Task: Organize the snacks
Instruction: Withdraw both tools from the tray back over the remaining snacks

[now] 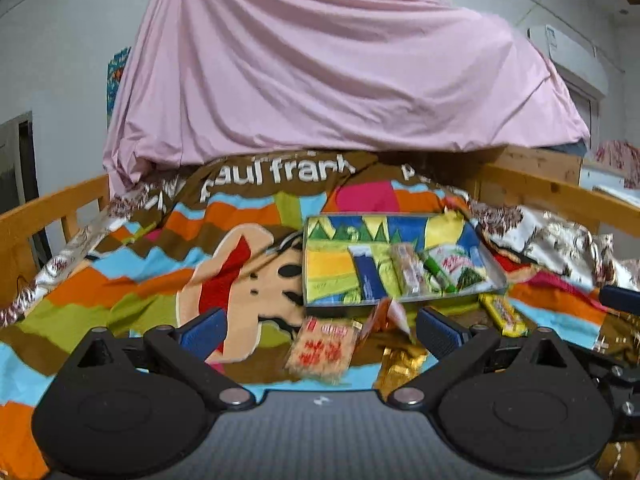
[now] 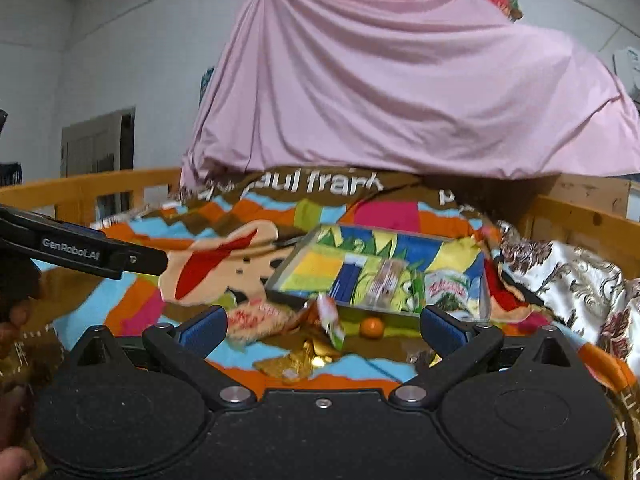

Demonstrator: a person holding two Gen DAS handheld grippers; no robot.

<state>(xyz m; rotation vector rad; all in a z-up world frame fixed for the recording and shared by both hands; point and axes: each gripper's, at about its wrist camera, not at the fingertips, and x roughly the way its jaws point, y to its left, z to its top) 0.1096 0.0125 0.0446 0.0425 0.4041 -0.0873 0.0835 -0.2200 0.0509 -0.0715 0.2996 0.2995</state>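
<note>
Left gripper [image 1: 320, 330]: I see both blue pads spread wide, nothing between them. It hangs over the blanket [image 1: 132, 276] at lower centre of its view. Just past the fingers, a tan cracker pack [image 1: 322, 350] with red print lies flat, with a gold wrapper [image 1: 400, 364] to its right and a small orange-white packet [image 1: 390, 314] above both. A yellow bar [image 1: 504, 314] sits right of the right finger.

Further out, centre-right, the tray [image 1: 316, 264] sits on the blanket. Inside I make out a blue pack [image 1: 370, 276], a clear-wrapped bar [image 1: 408, 270] and a white-green bag [image 1: 460, 268]; the rest is blurred.

Right gripper [image 2: 320, 330]: also fully spread, empty. Gold wrapper [image 2: 304, 358] lies between its fingers, cracker pack [image 2: 256, 320] by the left pad, small packet [image 2: 332, 318] at centre, an orange ball [image 2: 371, 327] just in front of the tray [image 2: 288, 280].

Pink sheet [image 1: 340, 72] fills the upper frame in both views. The left tool's arm crosses the left edge of the right view.
</note>
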